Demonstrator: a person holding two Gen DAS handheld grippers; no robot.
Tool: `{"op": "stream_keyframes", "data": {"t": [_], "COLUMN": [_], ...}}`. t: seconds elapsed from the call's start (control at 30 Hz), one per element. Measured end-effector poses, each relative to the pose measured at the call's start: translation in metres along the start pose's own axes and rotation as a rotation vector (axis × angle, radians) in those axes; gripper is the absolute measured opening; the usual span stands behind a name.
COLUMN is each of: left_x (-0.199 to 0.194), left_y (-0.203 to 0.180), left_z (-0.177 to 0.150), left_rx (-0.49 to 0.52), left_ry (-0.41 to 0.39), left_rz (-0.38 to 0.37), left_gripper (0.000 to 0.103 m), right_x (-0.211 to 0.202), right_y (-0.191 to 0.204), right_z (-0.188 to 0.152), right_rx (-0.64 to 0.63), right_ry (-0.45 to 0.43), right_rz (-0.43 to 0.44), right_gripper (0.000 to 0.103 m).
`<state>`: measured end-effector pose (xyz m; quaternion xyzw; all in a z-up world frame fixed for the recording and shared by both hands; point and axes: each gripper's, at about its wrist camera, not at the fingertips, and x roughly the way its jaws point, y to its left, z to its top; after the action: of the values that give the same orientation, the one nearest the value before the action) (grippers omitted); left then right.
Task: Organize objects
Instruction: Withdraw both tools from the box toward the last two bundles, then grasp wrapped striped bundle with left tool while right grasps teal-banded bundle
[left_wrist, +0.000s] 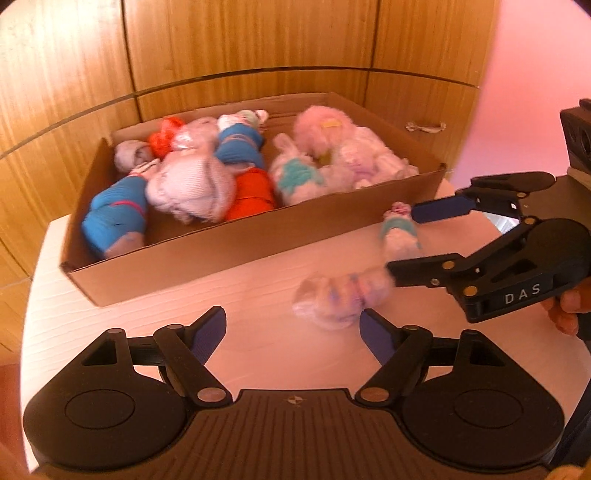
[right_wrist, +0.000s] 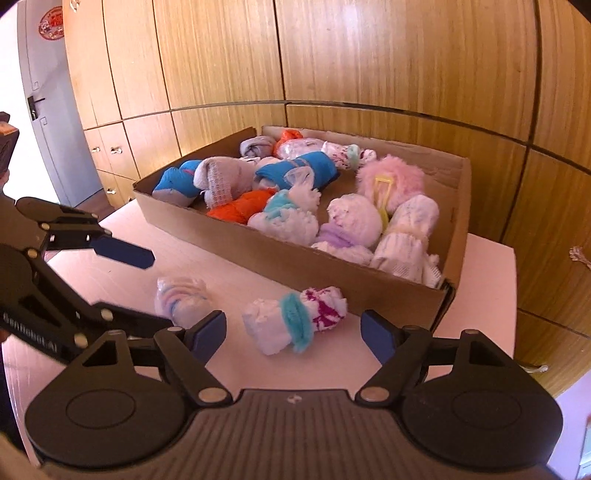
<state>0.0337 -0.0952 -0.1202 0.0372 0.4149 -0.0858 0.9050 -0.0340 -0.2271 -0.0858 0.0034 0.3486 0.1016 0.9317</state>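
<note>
The white rolled sock bundle with a teal band (right_wrist: 295, 320) lies on the pale tabletop (right_wrist: 480, 266) before the cardboard box (right_wrist: 295, 266), long axis crosswise, centred ahead of the right gripper (right_wrist: 293, 332), which stands released. The left gripper (left_wrist: 293, 332), also released, faces the pastel-striped bundle (left_wrist: 332, 299).

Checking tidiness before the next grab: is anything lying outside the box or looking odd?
Two rolled sock bundles lie loose on the white table, outside the cardboard box: a teal-banded one and a pastel-striped one. The other bundles are already inside. Nothing looks spilled or damaged.
</note>
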Motion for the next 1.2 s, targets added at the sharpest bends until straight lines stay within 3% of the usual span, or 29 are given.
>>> {"op": "stream_keyframes", "data": {"t": [0.13,0.3,0.5,0.57,0.83,1.03,1.2], "left_x": [0.000,0.004,0.016,0.019,0.017,0.017,0.016], "left_y": [0.003,-0.005,-0.013,-0.013,-0.006,-0.005,-0.012], "left_z": [0.000,0.004,0.009,0.009,0.006,0.006,0.004], "left_rx": [-0.024,-0.024,-0.022,-0.024,-0.026,-0.010,0.038], "left_ry": [-0.001,-0.021,-0.037,-0.043,-0.048,-0.061,-0.064], "left_rz": [-0.033,-0.039,-0.029,-0.033,-0.037,-0.063,-0.043], "left_gripper": [0.085,0.086,0.086,0.085,0.072,0.071,0.055], "right_x": [0.002,-0.004,-0.018,-0.020,-0.009,-0.001,-0.002], "right_y": [0.004,0.009,0.006,0.004,0.004,0.005,0.007], "right_z": [-0.003,-0.005,-0.013,-0.012,-0.003,-0.003,-0.007], "right_rx": [-0.008,-0.045,-0.034,-0.032,-0.053,-0.053,-0.060], "right_ry": [0.000,0.001,-0.018,-0.027,-0.033,-0.023,-0.019], "right_rz": [0.003,-0.010,-0.020,-0.020,-0.013,-0.003,-0.008], "right_gripper": [0.066,0.047,0.048,0.054,0.061,0.061,0.051]}}
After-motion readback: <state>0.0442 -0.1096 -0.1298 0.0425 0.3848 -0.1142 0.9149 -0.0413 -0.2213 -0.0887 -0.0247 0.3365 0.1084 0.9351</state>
